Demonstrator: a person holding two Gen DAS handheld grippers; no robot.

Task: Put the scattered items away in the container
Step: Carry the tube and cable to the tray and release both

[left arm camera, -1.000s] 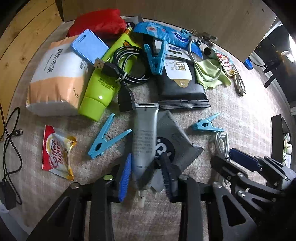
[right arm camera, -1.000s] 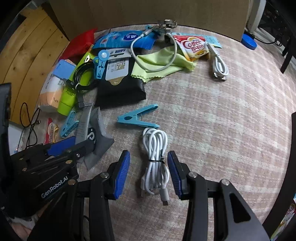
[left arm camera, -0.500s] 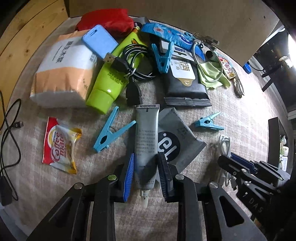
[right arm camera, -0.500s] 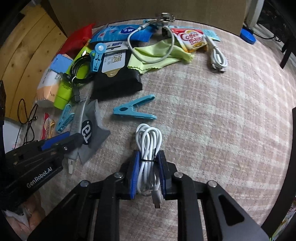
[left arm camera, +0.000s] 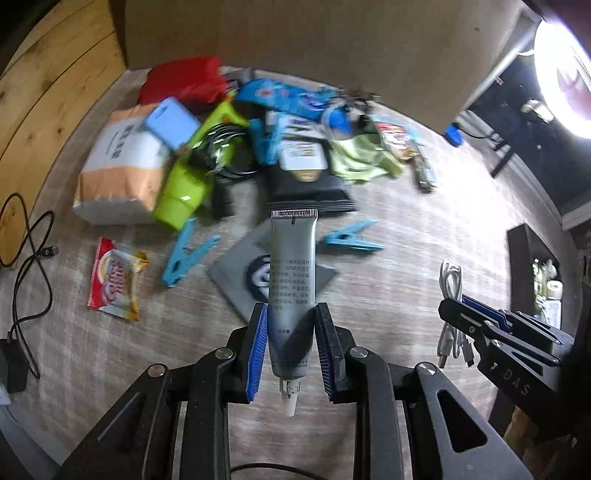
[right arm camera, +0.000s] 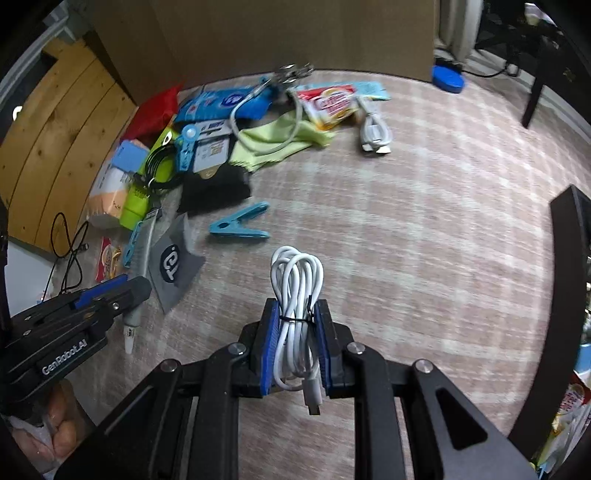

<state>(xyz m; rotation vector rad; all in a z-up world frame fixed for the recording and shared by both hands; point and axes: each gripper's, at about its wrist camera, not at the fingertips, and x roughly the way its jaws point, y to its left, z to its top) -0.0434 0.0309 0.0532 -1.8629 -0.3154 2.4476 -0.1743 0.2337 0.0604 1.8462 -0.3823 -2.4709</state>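
My left gripper [left arm camera: 290, 334] is shut on a grey tube [left arm camera: 292, 266] with a white nozzle and holds it lifted above the carpet. My right gripper [right arm camera: 295, 332] is shut on a coiled white cable [right arm camera: 296, 295] and holds it off the floor. The right gripper and its cable also show at the right of the left wrist view [left arm camera: 451, 295]. The left gripper with the tube shows at the left of the right wrist view [right arm camera: 110, 295]. A brown cardboard box [left arm camera: 295, 33] stands at the back.
Scattered items lie on the carpet: a grey pouch [left arm camera: 236, 273], blue clips [left arm camera: 351, 240], a green bottle [left arm camera: 188, 184], a tissue pack [left arm camera: 118, 173], a black packet [left arm camera: 306, 184], a coffee sachet [left arm camera: 114, 280], a second white cable [right arm camera: 375, 129]. Dark furniture [right arm camera: 569, 258] stands at right.
Both grippers have risen from the carpet. The left one lifted the grey tube off the pouch; the right one, shut on the white cable half a second ago, lifted it.
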